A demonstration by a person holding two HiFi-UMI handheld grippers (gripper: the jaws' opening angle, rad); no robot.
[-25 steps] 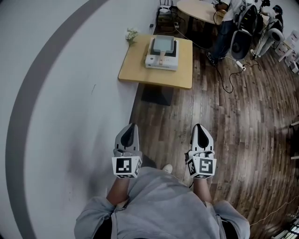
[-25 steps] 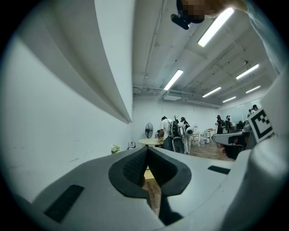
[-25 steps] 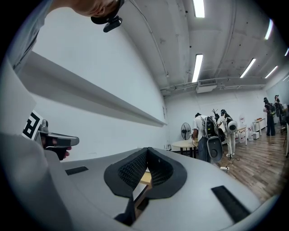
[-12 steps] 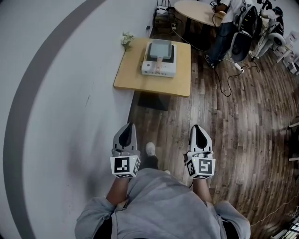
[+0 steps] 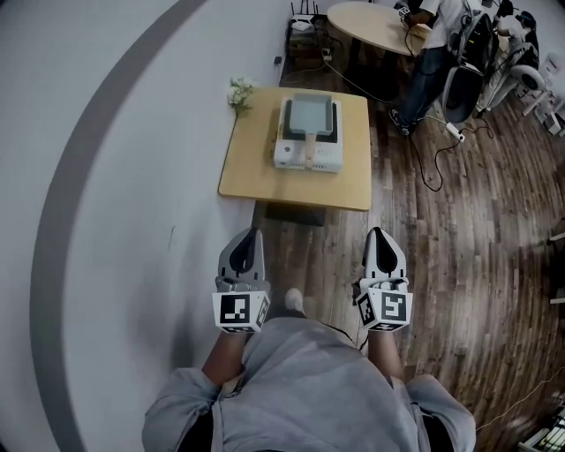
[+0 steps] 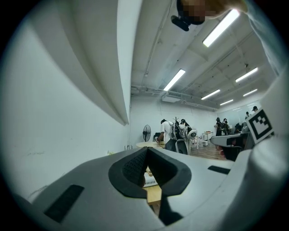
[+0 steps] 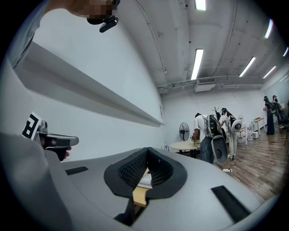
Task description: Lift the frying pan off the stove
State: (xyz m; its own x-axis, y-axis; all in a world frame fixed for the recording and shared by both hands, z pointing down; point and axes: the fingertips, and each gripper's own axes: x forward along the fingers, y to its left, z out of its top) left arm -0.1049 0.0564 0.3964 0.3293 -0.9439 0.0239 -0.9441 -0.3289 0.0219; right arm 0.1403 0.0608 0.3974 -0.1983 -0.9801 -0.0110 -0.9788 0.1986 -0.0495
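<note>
A square grey frying pan (image 5: 309,113) with a wooden handle rests on a white portable stove (image 5: 288,155) on a small wooden table (image 5: 256,172), straight ahead in the head view. My left gripper (image 5: 251,237) and right gripper (image 5: 379,235) are held side by side in front of my body, well short of the table. Both are shut and hold nothing. In the left gripper view the closed jaws (image 6: 148,152) frame a sliver of the stove (image 6: 151,181). The right gripper view shows its closed jaws (image 7: 147,151) with the stove (image 7: 145,180) beyond.
A white wall with a grey stripe (image 5: 88,177) runs along the left. A small bunch of flowers (image 5: 238,91) sits at the table's far left corner. Behind are a round table (image 5: 380,18), a person (image 5: 433,40), equipment, and cables on the wooden floor (image 5: 433,150).
The table with the stove and pan has drawn nearer and lower in the head view as the person steps forward. Both grippers keep the same shut pose.
</note>
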